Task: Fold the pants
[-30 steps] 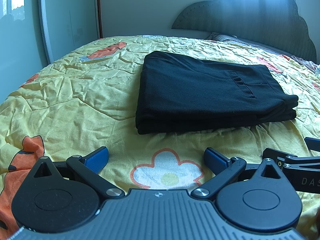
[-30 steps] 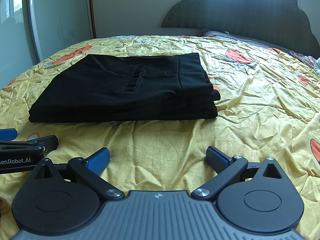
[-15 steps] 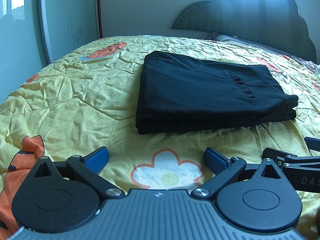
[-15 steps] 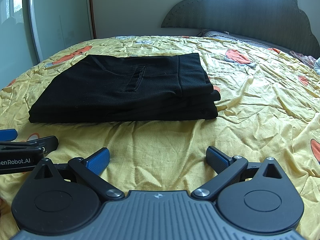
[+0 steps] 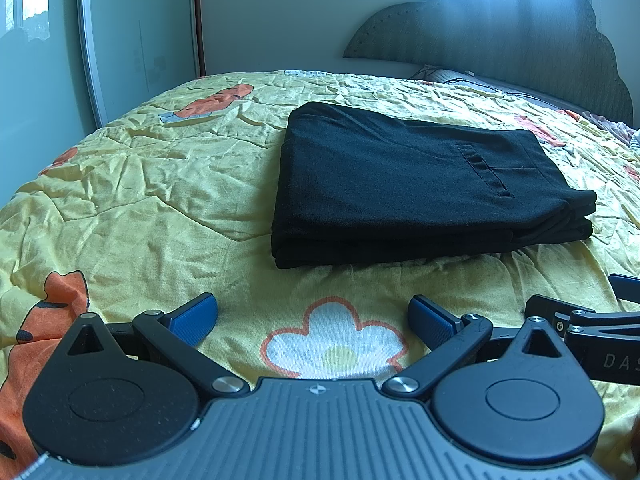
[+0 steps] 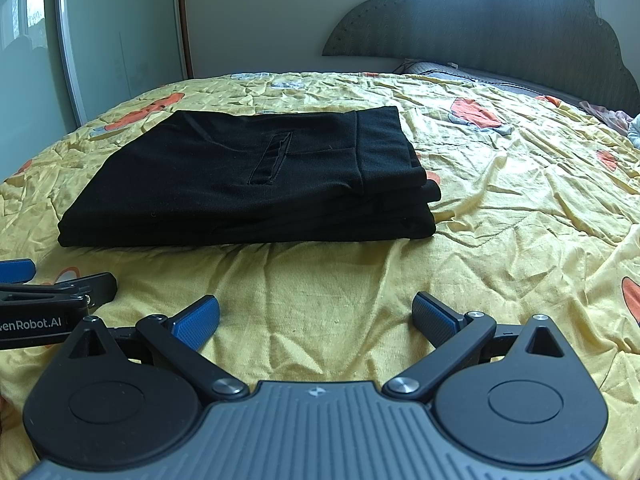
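Nothing has changed over the last second: both views match the earlier frames, with no shift in the cloth or in either tool. The black pants (image 5: 404, 188) lie on the bed (image 5: 168, 200), on its yellow flower-print cover, folded into a compact rectangular stack with several layers showing along the near edge and at the right-hand corner; the pocket slit faces up. The left hand-held gripper (image 5: 312, 314) sits low over the cover, short of the stack, jaws spread wide with nothing between the blue pads (image 5: 196, 312), so it is released. The right hand-held gripper (image 6: 316, 314) is the same: jaws wide apart, empty, near the cover and clear of the pants, which in the right wrist view lie ahead and to the left (image 6: 248, 184). Each tool shows at the edge of the other's view, so they are side by side, the two of them near each other. Neither touches the pants. Judgement: with the stack neat, edges roughly aligned, and both tools idle and released, the fold looks complete and this reads as the end pose, not a pause before another fold. The layers at the right-hand corner are slightly stepped, not flush, which could be tidied, but nothing here suggests that is under way. The headboard (image 6: 480, 20) and a pillow sit well beyond the stack.
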A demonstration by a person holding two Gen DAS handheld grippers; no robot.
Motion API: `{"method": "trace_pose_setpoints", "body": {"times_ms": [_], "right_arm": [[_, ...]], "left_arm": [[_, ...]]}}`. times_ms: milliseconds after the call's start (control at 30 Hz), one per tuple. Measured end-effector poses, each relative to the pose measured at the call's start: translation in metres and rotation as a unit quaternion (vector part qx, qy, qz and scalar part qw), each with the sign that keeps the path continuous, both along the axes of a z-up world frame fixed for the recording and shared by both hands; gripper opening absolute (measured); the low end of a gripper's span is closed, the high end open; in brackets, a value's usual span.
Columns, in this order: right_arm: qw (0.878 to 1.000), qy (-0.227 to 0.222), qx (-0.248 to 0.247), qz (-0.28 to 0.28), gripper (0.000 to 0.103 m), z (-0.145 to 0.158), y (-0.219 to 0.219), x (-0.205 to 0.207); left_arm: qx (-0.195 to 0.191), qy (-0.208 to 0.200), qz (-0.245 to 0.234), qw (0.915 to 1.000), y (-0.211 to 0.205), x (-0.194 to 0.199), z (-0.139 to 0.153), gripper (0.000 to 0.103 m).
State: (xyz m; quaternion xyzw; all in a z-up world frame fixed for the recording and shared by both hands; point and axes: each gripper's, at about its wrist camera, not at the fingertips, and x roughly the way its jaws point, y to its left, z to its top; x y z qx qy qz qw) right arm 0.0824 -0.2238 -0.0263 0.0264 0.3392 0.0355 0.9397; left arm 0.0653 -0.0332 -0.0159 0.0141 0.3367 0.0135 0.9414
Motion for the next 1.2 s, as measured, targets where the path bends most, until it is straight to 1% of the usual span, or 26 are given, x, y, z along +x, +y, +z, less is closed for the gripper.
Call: {"method": "trace_pose_setpoints", "body": {"times_ms": [600,1200], "right_arm": [[1.000,-0.001,0.003,-0.001,0.103,0.0008,-0.0006,-0.0005],[1.000,-0.001,0.002,-0.001,0.103,0.0013,-0.0001,0.0001]], "left_arm": [[0.001,0.000,0.000,1.0000,0.0006,0.0007,-0.0003,0.103],[-0.006,-0.002,0.000,1.0000,-0.0008,-0.0003,-0.0006,0.103]]}}
